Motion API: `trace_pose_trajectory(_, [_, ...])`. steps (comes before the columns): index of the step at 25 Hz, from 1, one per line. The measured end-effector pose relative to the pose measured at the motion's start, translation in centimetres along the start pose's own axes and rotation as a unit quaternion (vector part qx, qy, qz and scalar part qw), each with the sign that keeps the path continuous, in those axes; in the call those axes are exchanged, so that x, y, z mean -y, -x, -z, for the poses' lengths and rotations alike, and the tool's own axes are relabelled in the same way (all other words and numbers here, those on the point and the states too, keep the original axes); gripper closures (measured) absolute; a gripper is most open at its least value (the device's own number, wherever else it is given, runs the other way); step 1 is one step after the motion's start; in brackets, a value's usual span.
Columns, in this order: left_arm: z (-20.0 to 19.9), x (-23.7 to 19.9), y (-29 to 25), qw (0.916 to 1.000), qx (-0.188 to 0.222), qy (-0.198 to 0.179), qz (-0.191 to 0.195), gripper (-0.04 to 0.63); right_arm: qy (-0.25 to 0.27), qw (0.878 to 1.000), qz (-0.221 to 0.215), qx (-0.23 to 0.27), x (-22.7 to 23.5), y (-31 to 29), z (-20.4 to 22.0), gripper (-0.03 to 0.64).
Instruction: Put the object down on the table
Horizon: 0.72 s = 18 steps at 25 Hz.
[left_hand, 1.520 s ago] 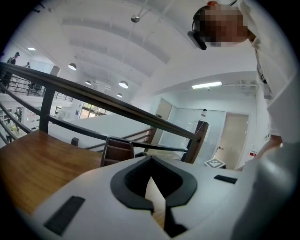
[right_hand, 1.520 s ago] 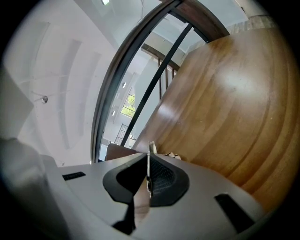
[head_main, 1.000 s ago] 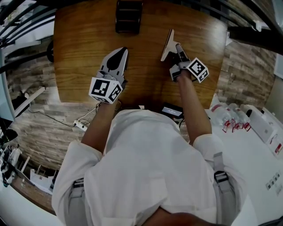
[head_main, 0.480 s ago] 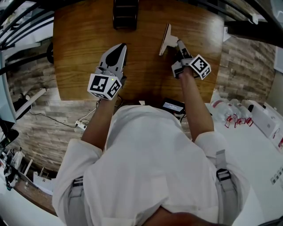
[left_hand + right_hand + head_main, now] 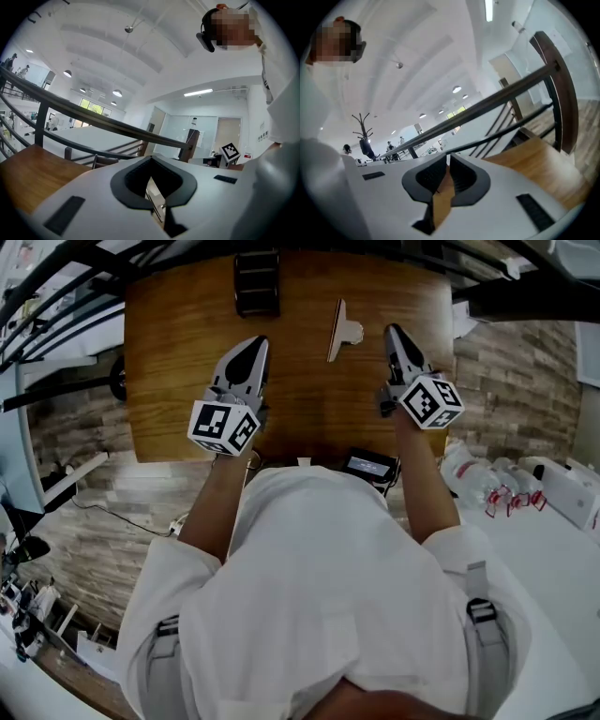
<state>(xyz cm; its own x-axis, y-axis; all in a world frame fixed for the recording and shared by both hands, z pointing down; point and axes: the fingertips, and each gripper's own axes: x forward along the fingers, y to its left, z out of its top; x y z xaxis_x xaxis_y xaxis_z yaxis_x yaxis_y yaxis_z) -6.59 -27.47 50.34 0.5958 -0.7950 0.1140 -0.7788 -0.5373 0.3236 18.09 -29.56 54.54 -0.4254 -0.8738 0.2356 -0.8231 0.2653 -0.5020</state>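
Two grippers are over the wooden table (image 5: 178, 362): the left gripper (image 5: 255, 341) has its jaws together and empty, while the right gripper (image 5: 392, 331) has its jaws a narrow slit apart, also empty. The pale flat object (image 5: 341, 331) sits on the table at upper centre of the head view, just left of the right gripper and apart from it.

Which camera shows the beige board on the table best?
The head view: the board sits whole on the table. The right gripper view misses it; the left gripper view shows only a pale sliver past its jaws, perhaps the board.
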Motion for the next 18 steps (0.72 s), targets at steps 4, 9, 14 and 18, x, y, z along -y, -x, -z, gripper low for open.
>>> trace_pose_trajectory(4, [-3.5,2.0,2.0,0.9996,0.027,-0.012,-0.003,0.58,0.079,0.996,-0.022,0.044,-4.7,3.4,-3.9,0.583])
trace_pose_trajectory(9, [-9.2,3.0,3.9,0.9964,0.074,-0.04,-0.01,0.581,0.202,0.976,-0.044,0.075,-10.3,5.4,-8.4,0.586])
trace_pose_trajectory(14, [-13.9,4.2,6.0,0.9926,0.104,-0.061,-0.014,0.58,0.269,0.958,-0.05,0.083,-14.1,7.0,-11.0,0.589])
trace_pose_trajectory(18, [-16.0,4.4,7.5,0.9903,0.111,-0.078,-0.029,0.58,0.286,0.952,-0.057,0.088,-16.0,7.4,-11.8,0.589])
